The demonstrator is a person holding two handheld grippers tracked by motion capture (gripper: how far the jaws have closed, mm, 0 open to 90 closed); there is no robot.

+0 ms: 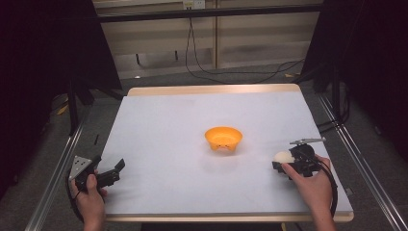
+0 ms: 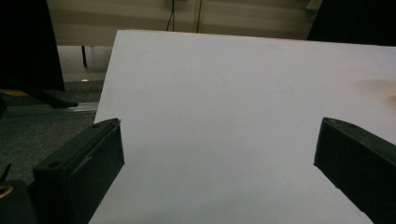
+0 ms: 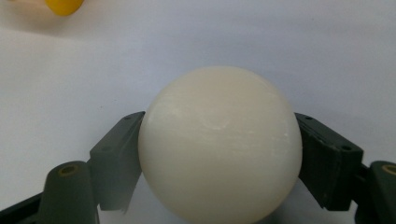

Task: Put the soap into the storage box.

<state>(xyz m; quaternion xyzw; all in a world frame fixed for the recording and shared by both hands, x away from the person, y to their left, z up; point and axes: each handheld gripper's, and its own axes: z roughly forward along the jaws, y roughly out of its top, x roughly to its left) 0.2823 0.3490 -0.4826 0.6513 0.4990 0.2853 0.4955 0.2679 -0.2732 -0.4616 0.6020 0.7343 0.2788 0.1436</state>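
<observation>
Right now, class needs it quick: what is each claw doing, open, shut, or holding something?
Left claw: open, holding nothing.
Right claw: shut on the white ball.

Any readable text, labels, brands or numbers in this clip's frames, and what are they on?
None readable.
Orange bowl: small dark marks on its near side, too small to read.
White ball between the right gripper's jaws: plain.
Left gripper, open: no print on its jaws.
White table: blank.
</observation>
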